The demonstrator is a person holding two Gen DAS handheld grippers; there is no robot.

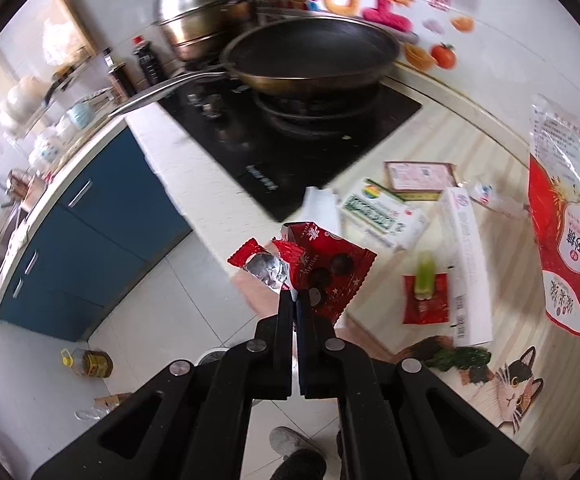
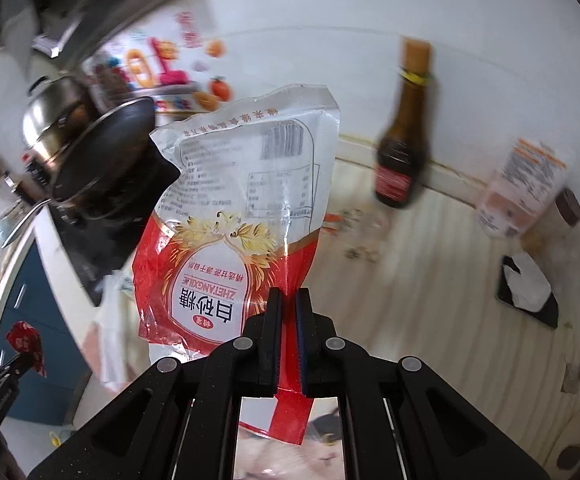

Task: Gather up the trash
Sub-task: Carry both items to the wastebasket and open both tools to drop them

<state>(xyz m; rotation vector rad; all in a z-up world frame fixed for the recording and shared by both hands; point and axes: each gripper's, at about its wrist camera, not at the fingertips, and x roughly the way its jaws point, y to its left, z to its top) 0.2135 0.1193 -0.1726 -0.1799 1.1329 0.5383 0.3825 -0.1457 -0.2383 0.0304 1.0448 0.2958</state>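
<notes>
My left gripper (image 1: 296, 298) is shut on a red snack wrapper (image 1: 322, 268) with dark round sweets printed on it, held above the counter's edge; the wrapper also shows in the right wrist view (image 2: 25, 342). My right gripper (image 2: 287, 294) is shut on a red and clear empty sugar bag (image 2: 241, 208), lifted above the counter; the bag also shows in the left wrist view (image 1: 566, 240). More trash lies on the counter: a white carton (image 1: 386, 216), a long white box (image 1: 468, 268), a small red packet (image 1: 426, 296) and a flat card (image 1: 420, 176).
A black hob (image 1: 281, 140) carries a wok (image 1: 310, 60) and a steel steamer pot (image 1: 201, 8). A brown sauce bottle (image 2: 404, 136), a plastic jar (image 2: 522, 188) and a dark tray with tissue (image 2: 528, 292) stand by the wall. Blue cabinets (image 1: 101, 232) and an oil bottle (image 1: 89, 362) are below.
</notes>
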